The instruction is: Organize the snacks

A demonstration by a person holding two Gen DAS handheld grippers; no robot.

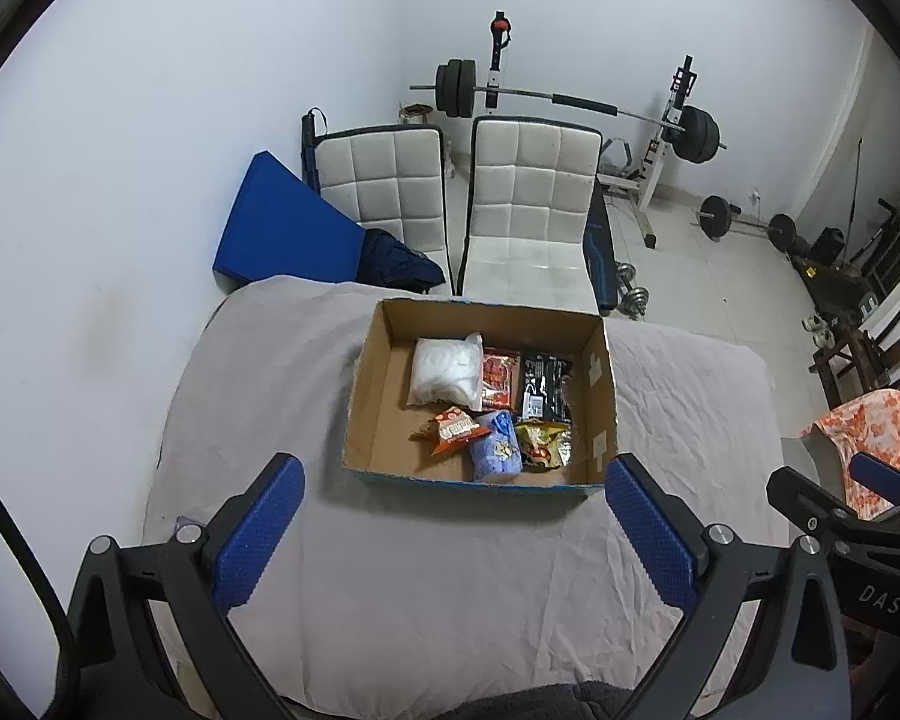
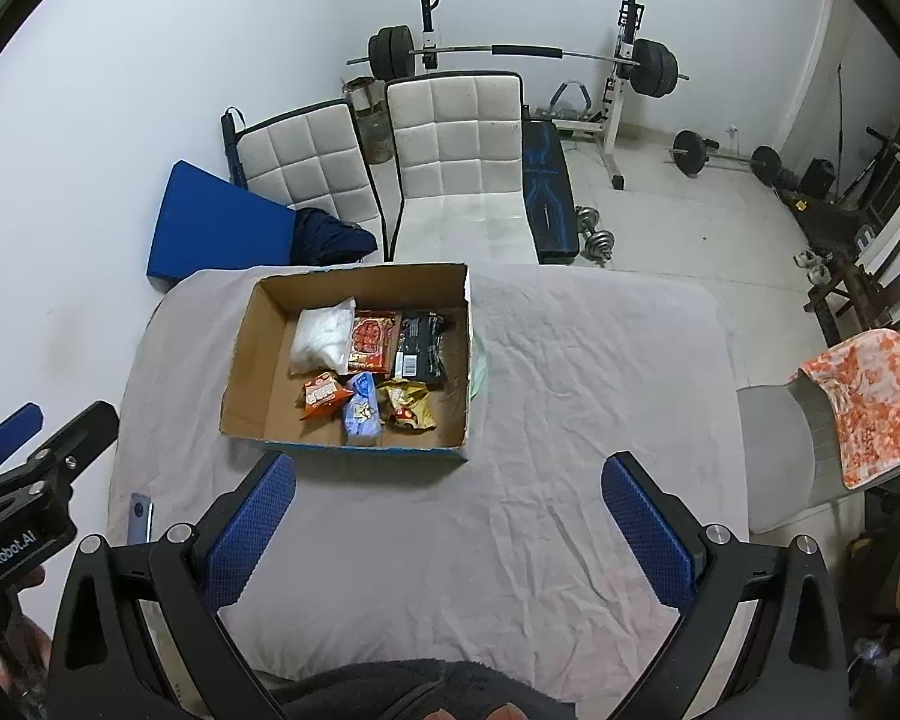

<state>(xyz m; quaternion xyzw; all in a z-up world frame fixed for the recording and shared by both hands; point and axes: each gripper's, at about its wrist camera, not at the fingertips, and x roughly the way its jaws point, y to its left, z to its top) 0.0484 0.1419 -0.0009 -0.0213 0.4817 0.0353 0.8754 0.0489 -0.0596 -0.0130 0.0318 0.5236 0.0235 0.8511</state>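
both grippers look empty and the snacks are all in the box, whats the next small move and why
Probably ease both grippers back and stop. All six packets lie inside the cardboard box, the white bag and black packet at the back, the orange one in front. The left gripper and right gripper hang open and empty, and no snack shows on the grey cloth.

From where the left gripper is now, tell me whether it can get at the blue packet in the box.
Probably yes. The left gripper is open and empty, the cardboard box has no lid, and the blue packet lies uncovered near the low front wall. Only bare grey cloth lies between them.
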